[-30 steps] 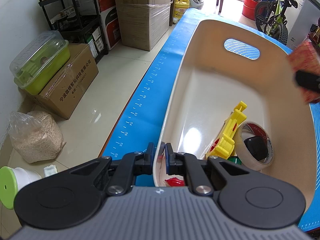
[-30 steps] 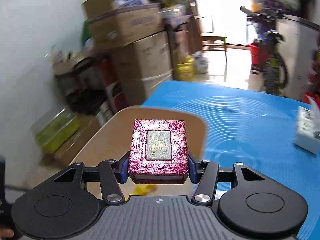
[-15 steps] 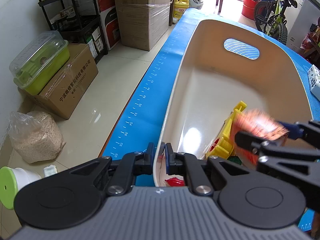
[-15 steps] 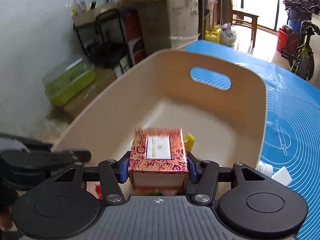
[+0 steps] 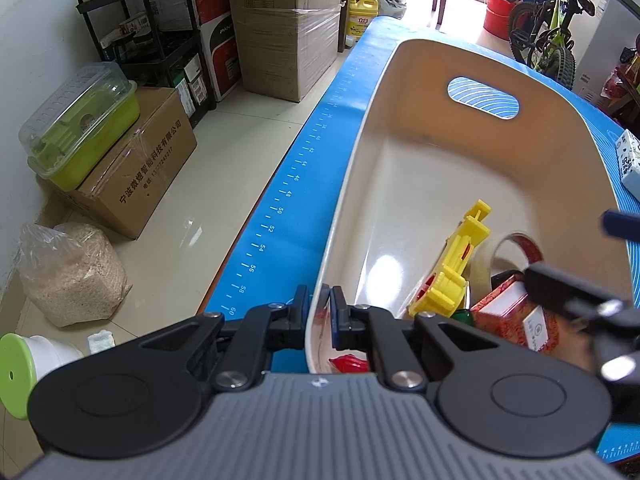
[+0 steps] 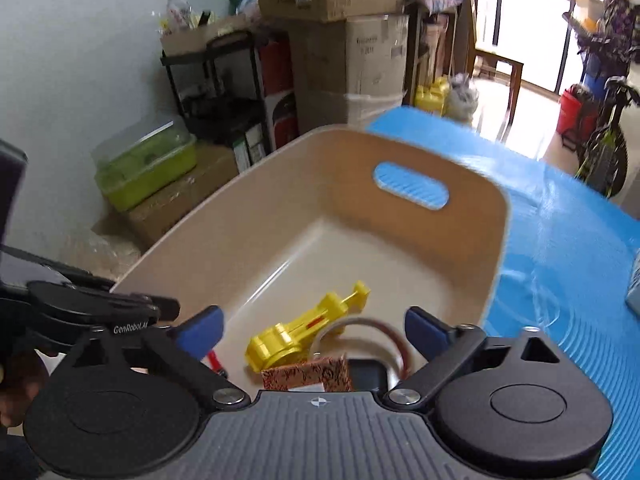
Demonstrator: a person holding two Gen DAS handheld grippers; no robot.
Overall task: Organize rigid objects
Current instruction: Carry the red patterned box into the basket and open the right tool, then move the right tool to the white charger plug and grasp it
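**Release of the brocade box into the bin**

The right hand-held gripper [image 6: 314, 330], which carried the red brocade box [image 5: 514, 316] clamped between its pads half a second ago, is opening its jaws; the pads stand well clear of the box. The box now lies tilted in the near end of the beige bin [image 5: 436, 168], against the tape roll [image 5: 516, 248] and beside the yellow toy [image 5: 456, 272] (a small dark item sits inside the roll). The left hand-held gripper [image 5: 319, 312] stays clenched on the bin's near rim, steadying it on the blue tabletop [image 5: 296, 200]. One more rigid object appears stowed
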